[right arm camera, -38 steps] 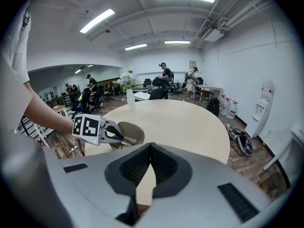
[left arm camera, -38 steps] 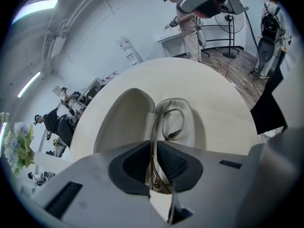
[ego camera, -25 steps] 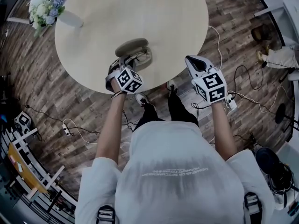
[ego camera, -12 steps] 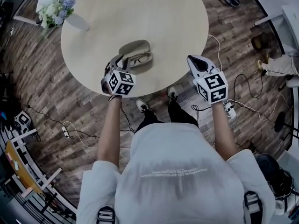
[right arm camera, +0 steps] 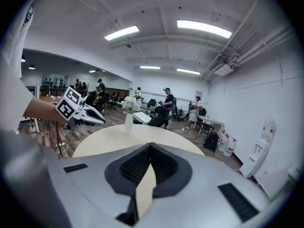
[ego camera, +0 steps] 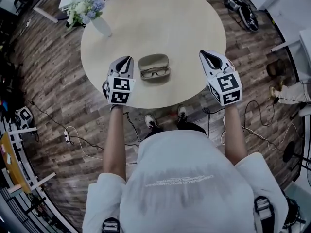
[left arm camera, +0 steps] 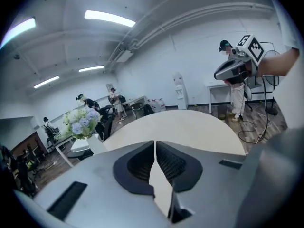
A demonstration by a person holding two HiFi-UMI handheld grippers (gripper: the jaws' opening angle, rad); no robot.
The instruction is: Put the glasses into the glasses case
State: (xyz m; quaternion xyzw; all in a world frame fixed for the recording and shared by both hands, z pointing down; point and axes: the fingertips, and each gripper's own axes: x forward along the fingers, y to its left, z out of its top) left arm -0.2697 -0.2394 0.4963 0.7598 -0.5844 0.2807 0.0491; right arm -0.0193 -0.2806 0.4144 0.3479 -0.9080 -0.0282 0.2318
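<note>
An olive glasses case [ego camera: 153, 61] lies open near the front of the round table [ego camera: 160, 18]. Dark-framed glasses [ego camera: 155, 73] rest in its near half. My left gripper [ego camera: 125, 60] hovers just left of the case, apart from it, jaws shut with nothing between them. My right gripper [ego camera: 208, 57] hangs over the table's right side, farther from the case, also shut and empty. The left gripper view shows its closed jaws [left arm camera: 155, 142] and the right gripper [left arm camera: 236, 66] across the table. The right gripper view shows its closed jaws [right arm camera: 151, 145] and the left gripper [right arm camera: 80, 110]. The case is hidden in both gripper views.
A white vase of flowers [ego camera: 92, 13] stands at the table's far left edge, also visible as a vase [right arm camera: 128, 122] in the right gripper view. Cables and a power strip [ego camera: 68, 136] lie on the wooden floor. People and desks fill the room behind.
My left gripper has drawn back from the case to its left, leaving the glasses lying in it. My right gripper has moved in over the table edge. The head view has shifted.
</note>
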